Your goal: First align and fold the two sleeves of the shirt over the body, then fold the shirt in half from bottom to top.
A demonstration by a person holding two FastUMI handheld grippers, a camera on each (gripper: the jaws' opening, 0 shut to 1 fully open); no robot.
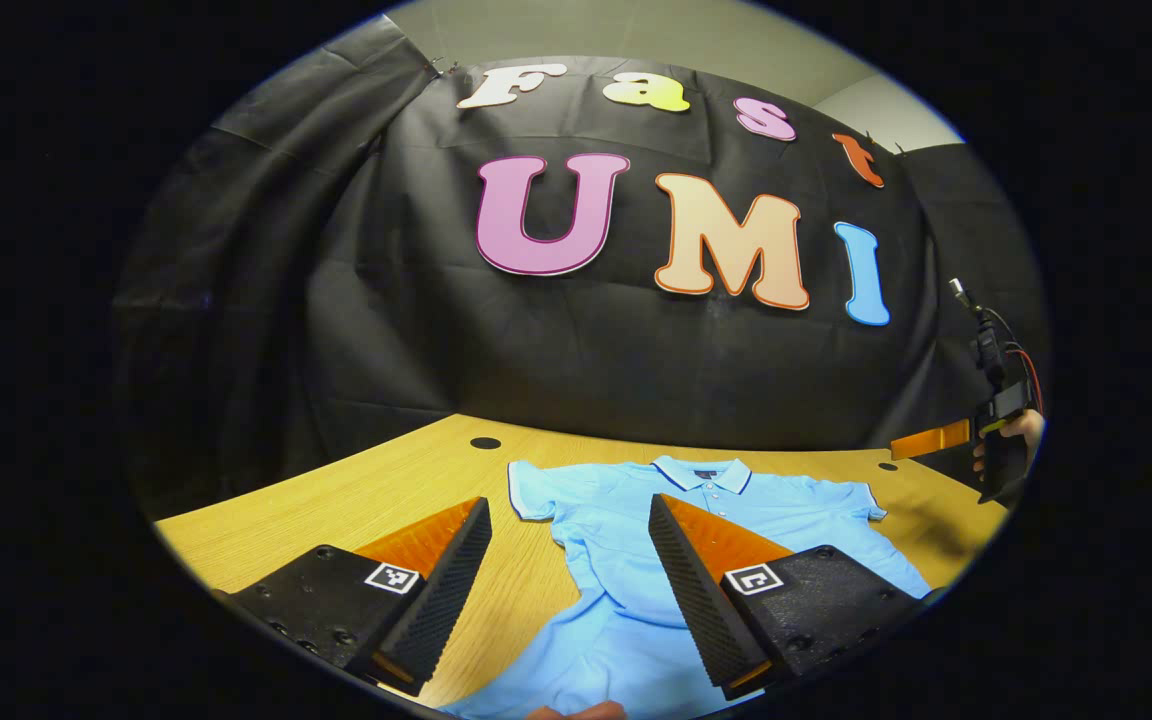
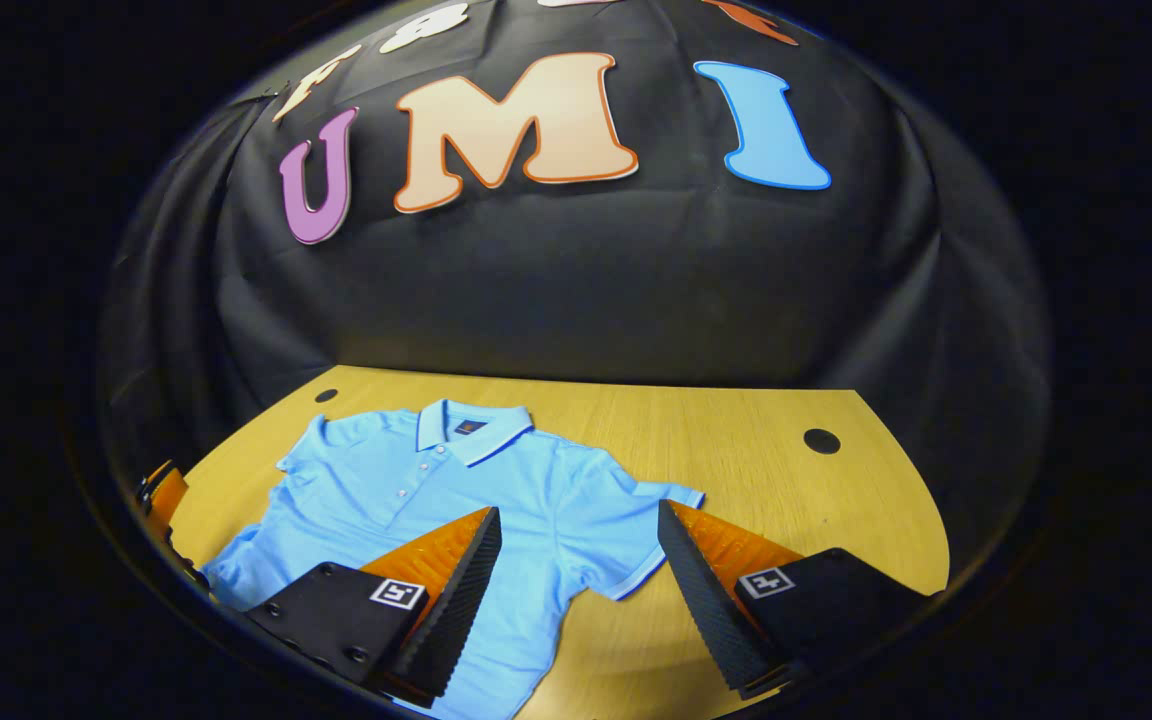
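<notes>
The light blue shirt [image 2: 406,490] lay flat, sleeves spread, on the wooden tabletop [image 2: 786,480]; bare wood ran beyond its right sleeve; left claw [image 1: 570,590] and right claw [image 2: 579,600] gaped wide, holding nothing, above it.

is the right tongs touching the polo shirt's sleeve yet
Apart. In the right gripper view the right tongs stand open, hovering above the light blue polo shirt; its sleeve lies flat on the wooden table between the fingers, unpinched.
</notes>
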